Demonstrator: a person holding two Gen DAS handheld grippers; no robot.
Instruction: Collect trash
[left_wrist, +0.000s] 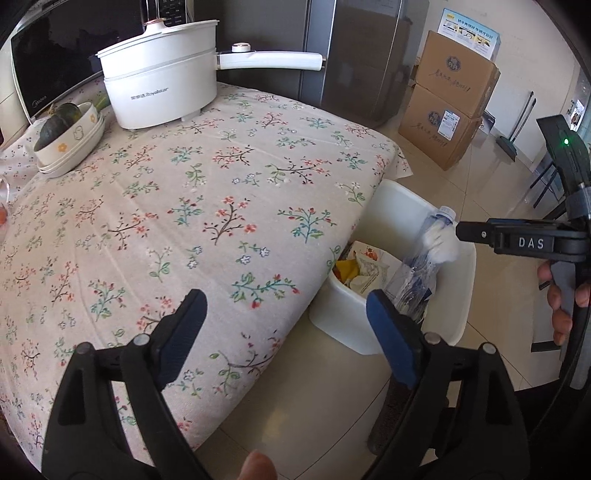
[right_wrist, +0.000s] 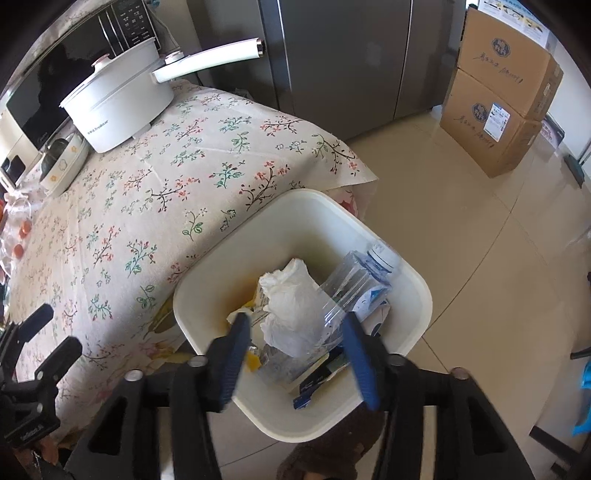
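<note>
A white trash bin (right_wrist: 413, 295) stands on the floor beside the table's edge; it also shows in the left wrist view (left_wrist: 450, 295). Inside lie a crumpled white tissue (right_wrist: 291, 306), a clear plastic bottle (right_wrist: 354, 277) with a white cap, and wrappers. My right gripper (right_wrist: 299, 362) is open just above the bin, with the tissue loose between its blue pads (right_wrist: 232, 358). In the left wrist view the right gripper (left_wrist: 461, 232) reaches over the bin from the right, next to the tissue (left_wrist: 441, 243) and bottle (left_wrist: 424, 266). My left gripper (left_wrist: 288, 339) is open and empty over the table's near edge.
A table with a floral cloth (left_wrist: 184, 206) holds a white electric pot (left_wrist: 162, 85), stacked bowls with a dark squash (left_wrist: 70, 136) and a microwave (left_wrist: 48, 66). A steel fridge (right_wrist: 332, 55) and stacked cardboard boxes (right_wrist: 498, 103) stand behind on the tiled floor.
</note>
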